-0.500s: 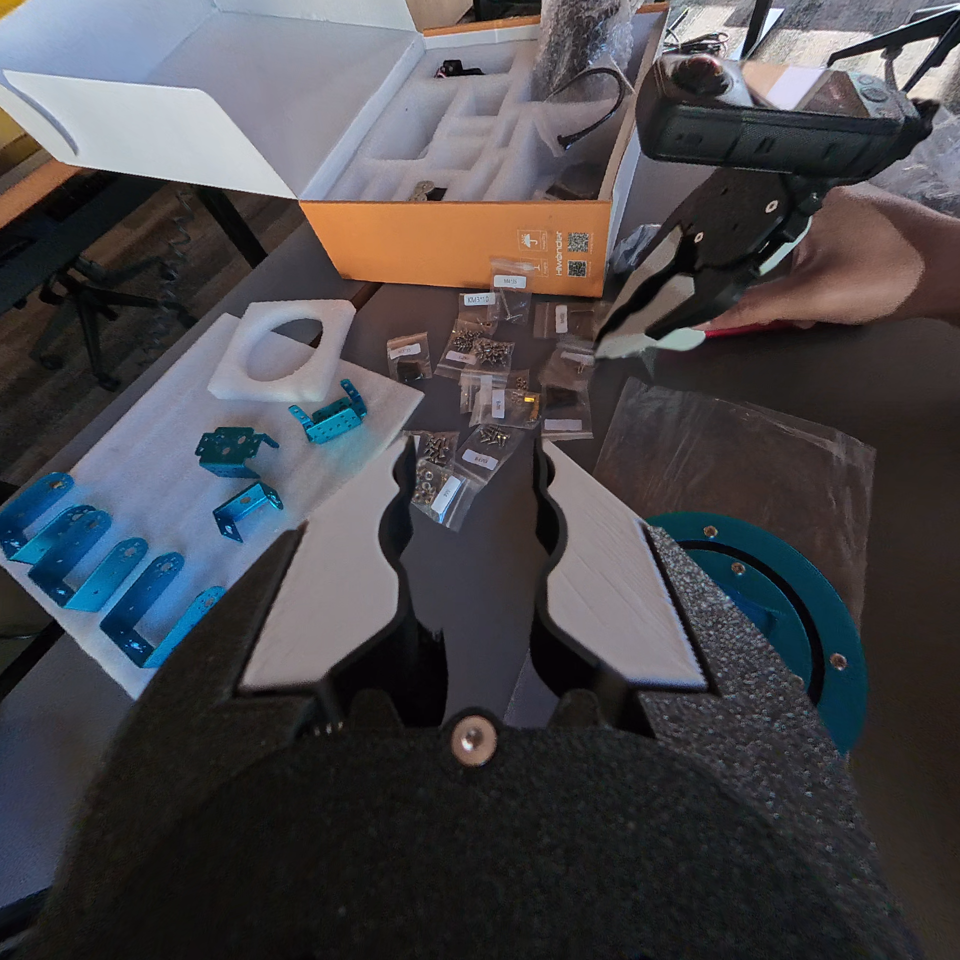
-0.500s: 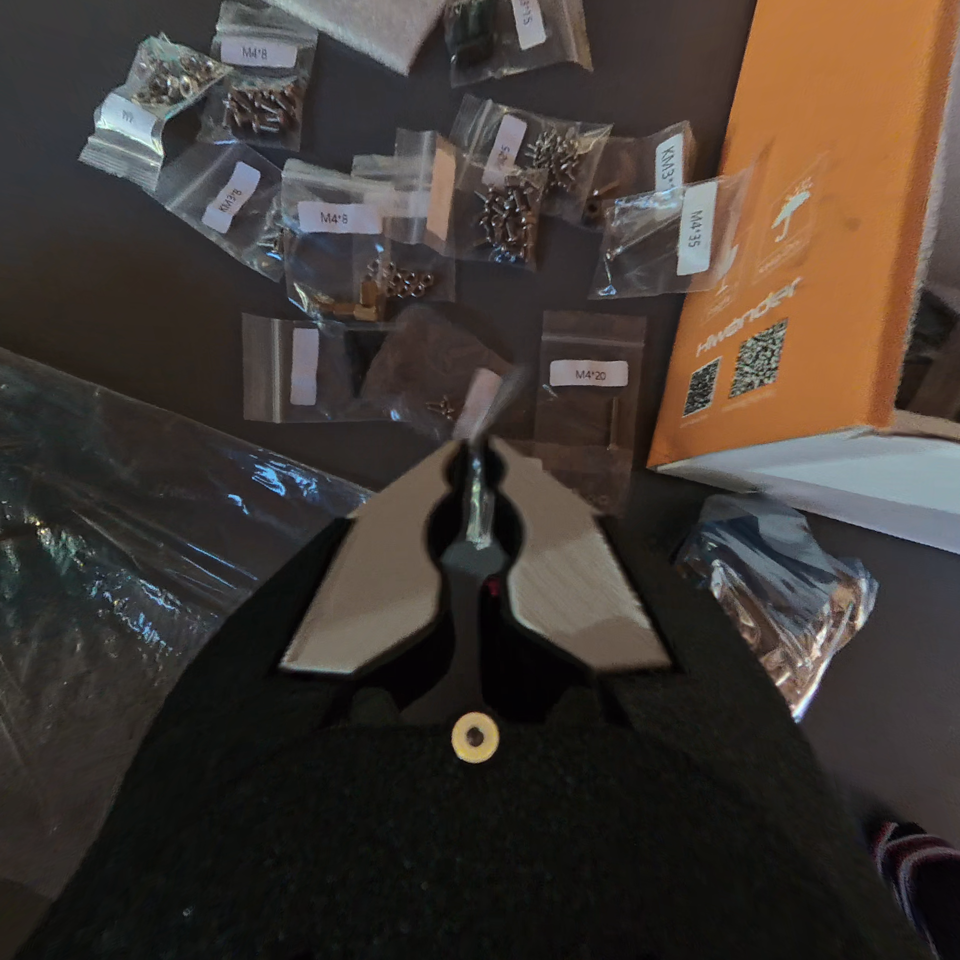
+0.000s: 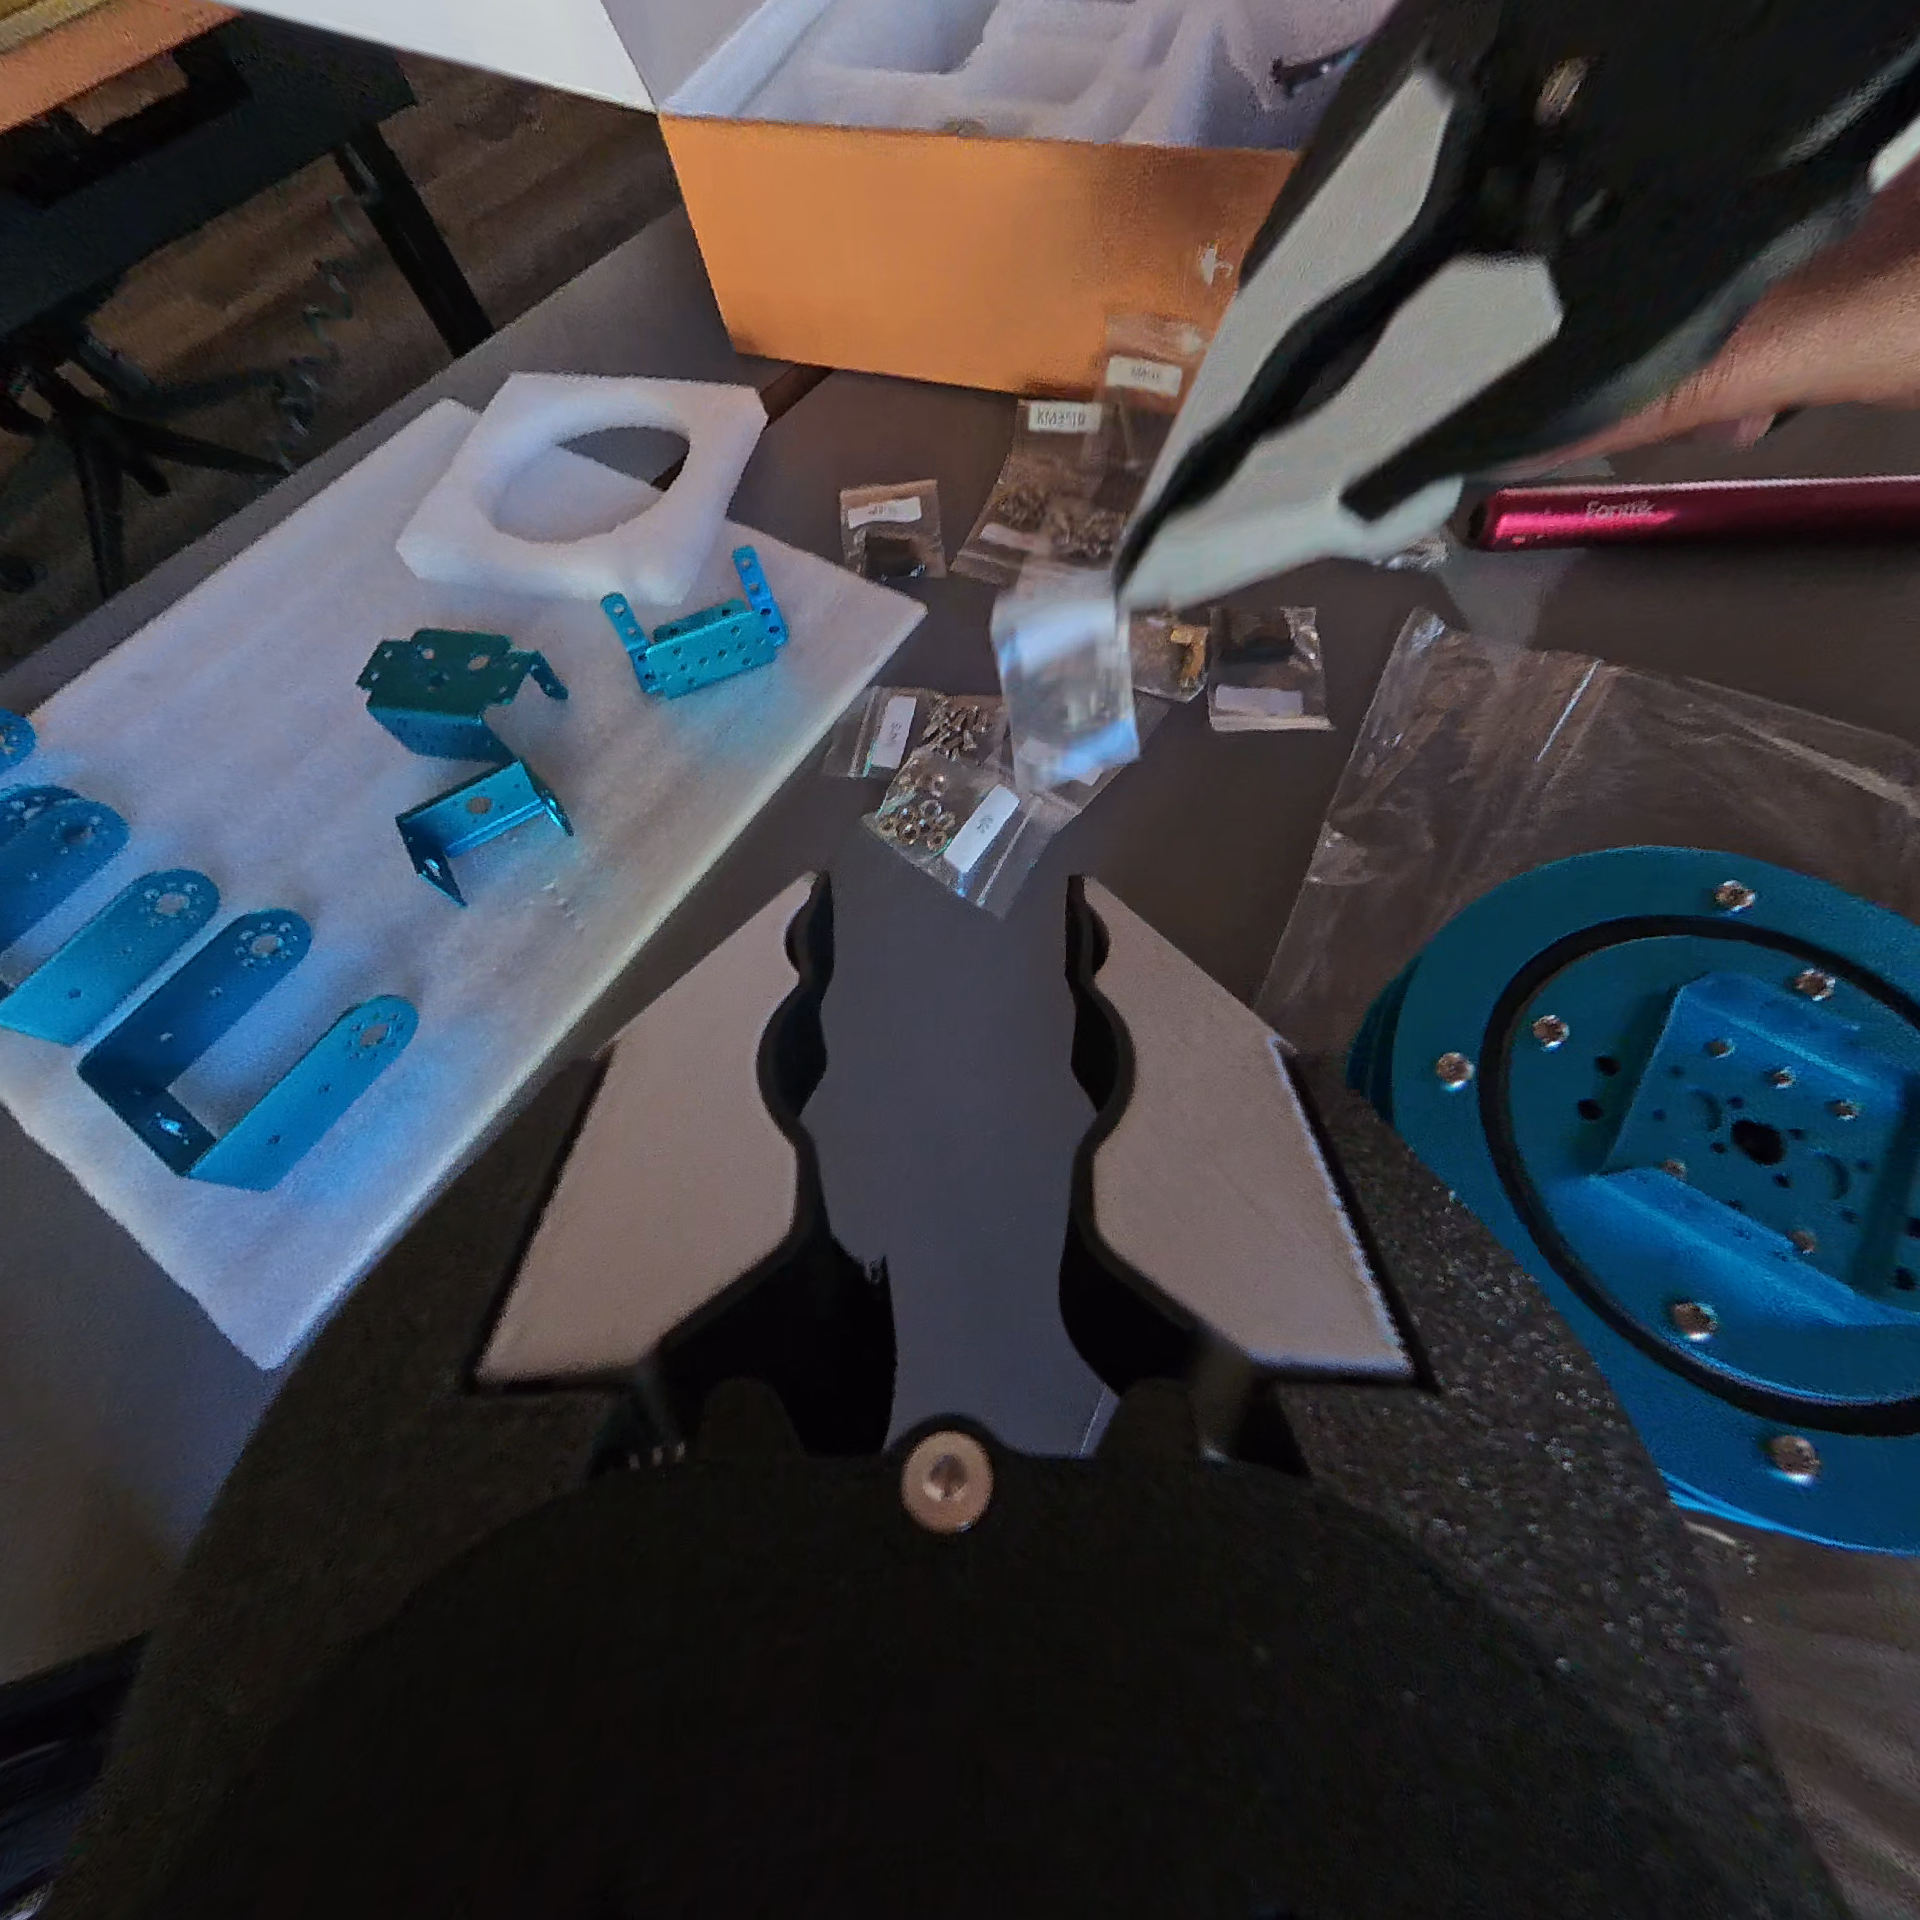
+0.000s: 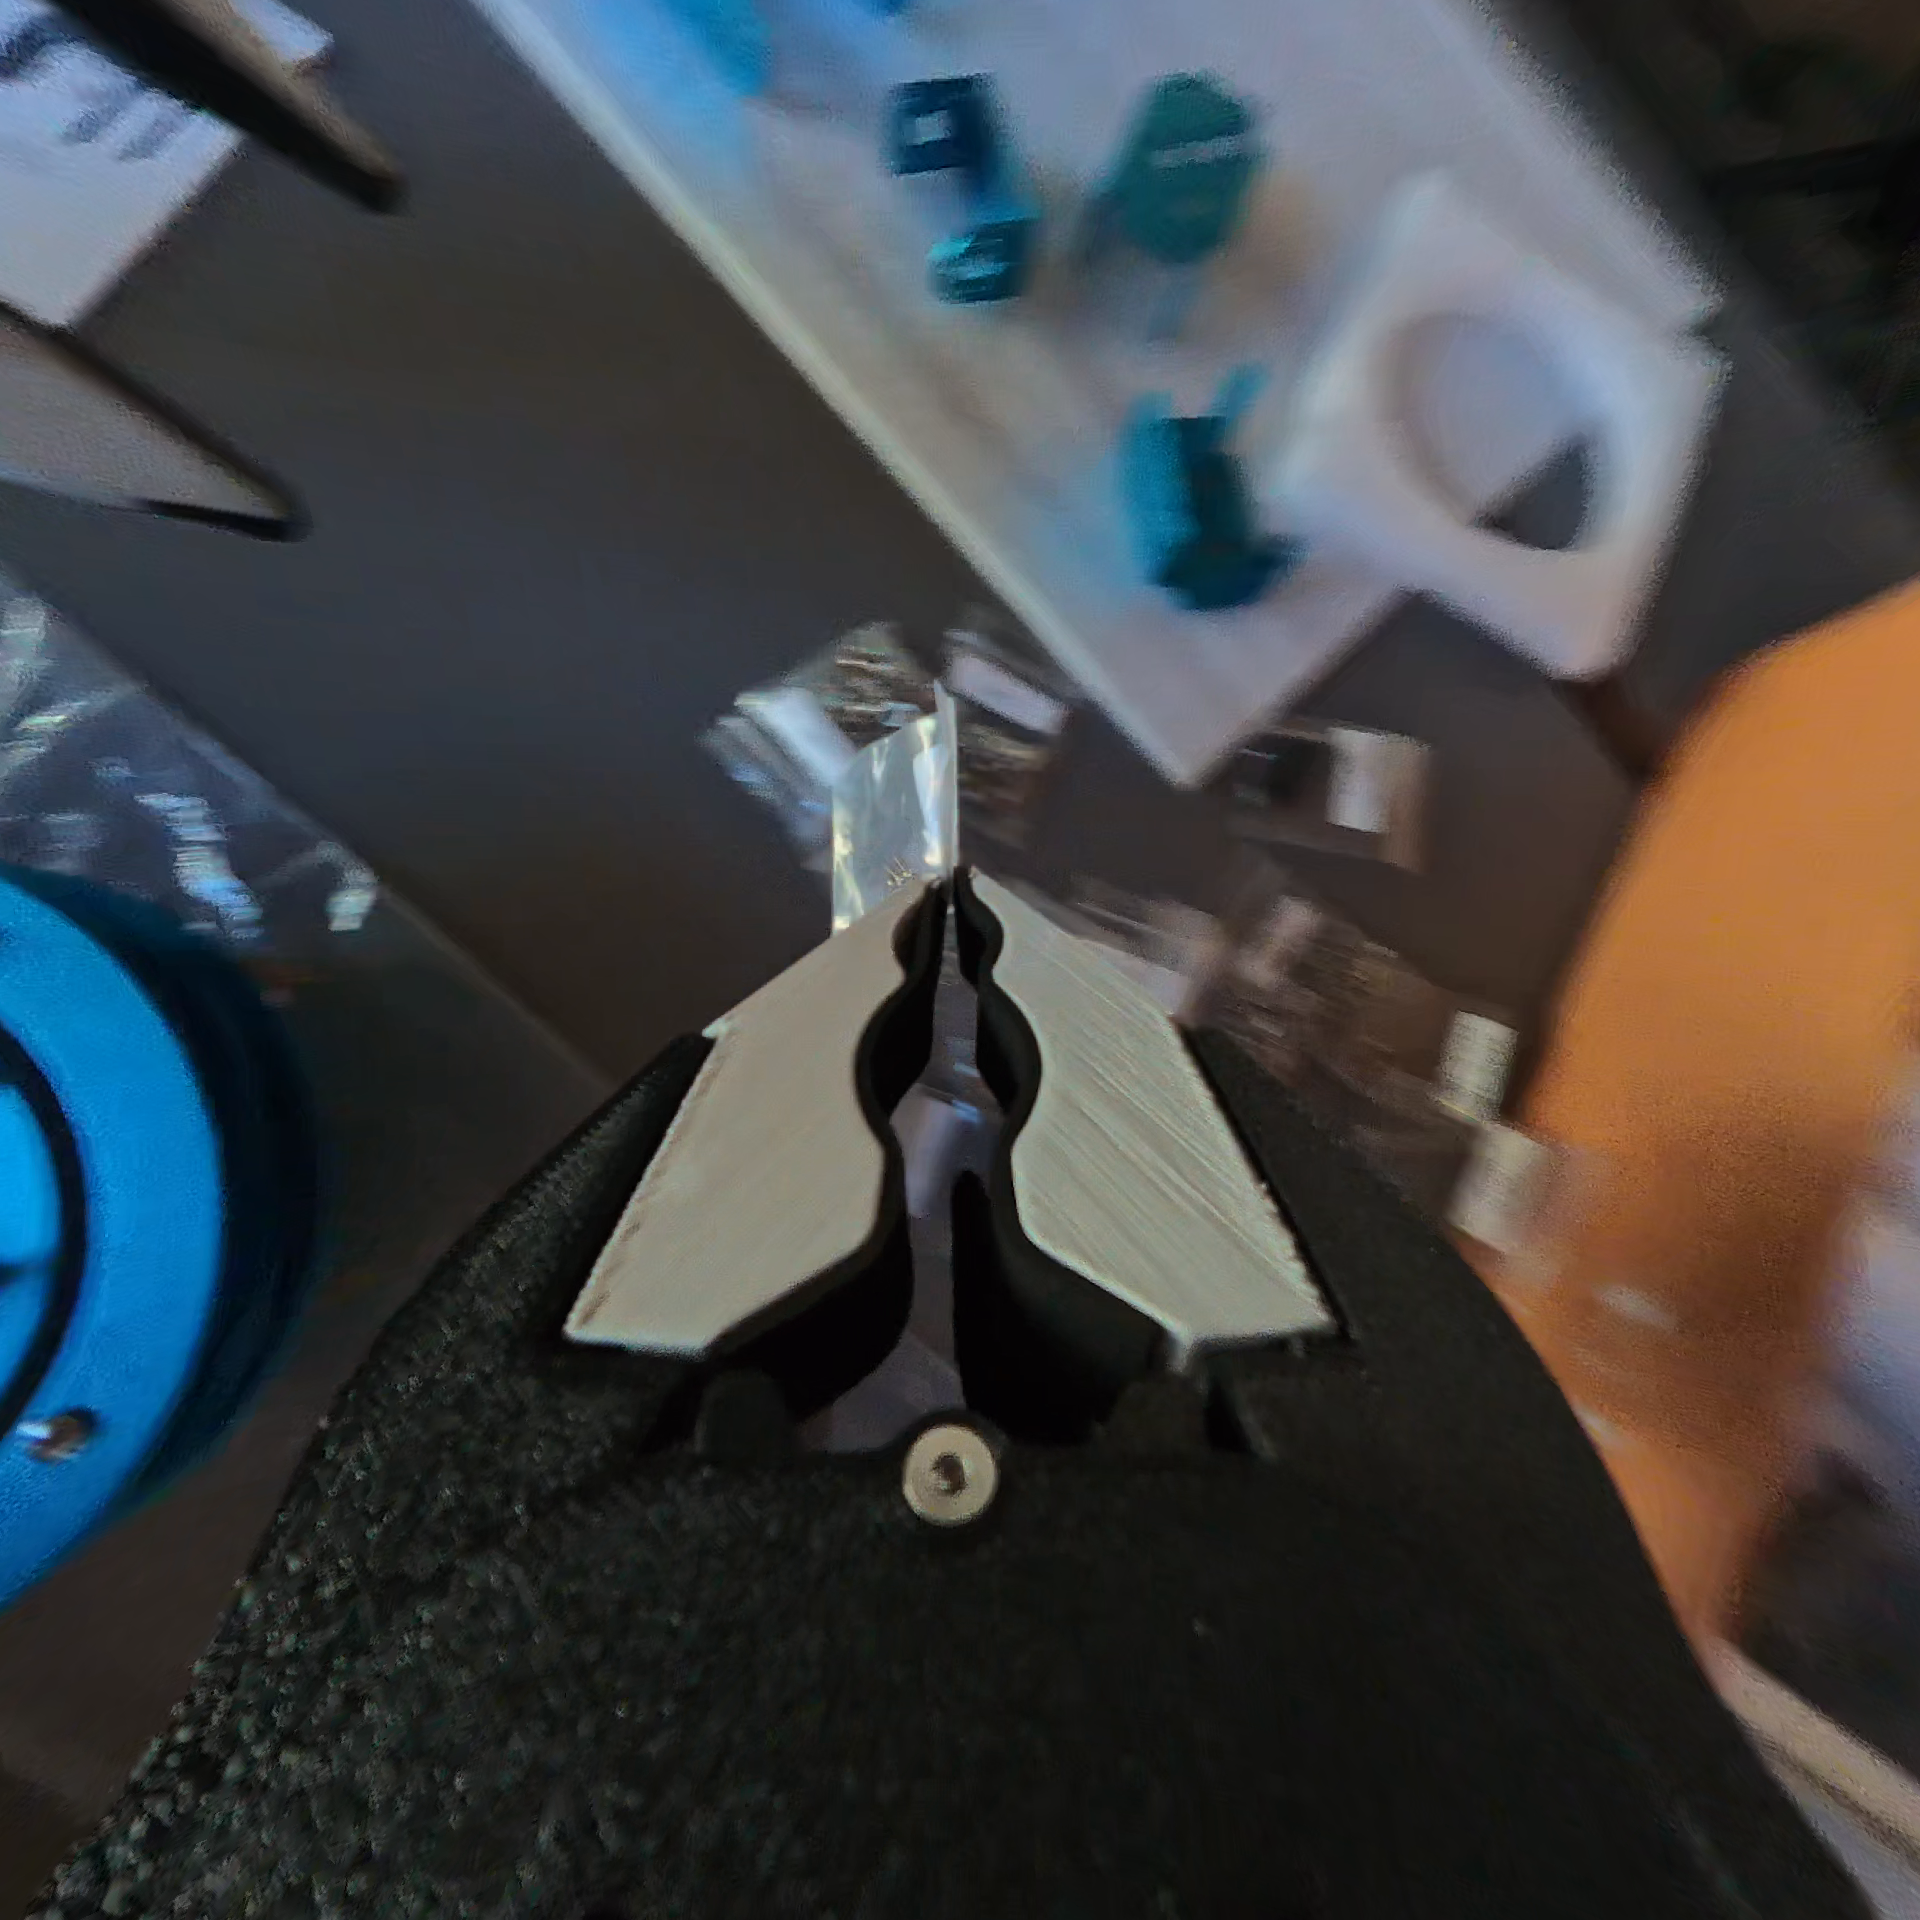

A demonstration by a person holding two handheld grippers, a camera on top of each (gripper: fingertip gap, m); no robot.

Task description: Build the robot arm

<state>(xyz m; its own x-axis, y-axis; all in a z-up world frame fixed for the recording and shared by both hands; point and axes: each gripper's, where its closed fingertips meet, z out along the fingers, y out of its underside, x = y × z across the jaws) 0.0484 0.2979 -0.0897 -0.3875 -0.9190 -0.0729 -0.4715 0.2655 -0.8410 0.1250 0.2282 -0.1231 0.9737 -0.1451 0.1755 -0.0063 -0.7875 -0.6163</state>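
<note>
Now the right gripper [image 4: 948, 883], clamped on a small clear plastic bag [image 3: 1065, 686], has lifted it off the dark desk [image 3: 1226, 831] above the other bags, while the left gripper [image 3: 948, 904] hangs wide and empty.

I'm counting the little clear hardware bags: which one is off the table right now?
The small clear bag pinched by its top edge in the shut right gripper hangs above the pile of labelled bags, which all lie flat on the dark table.
</note>
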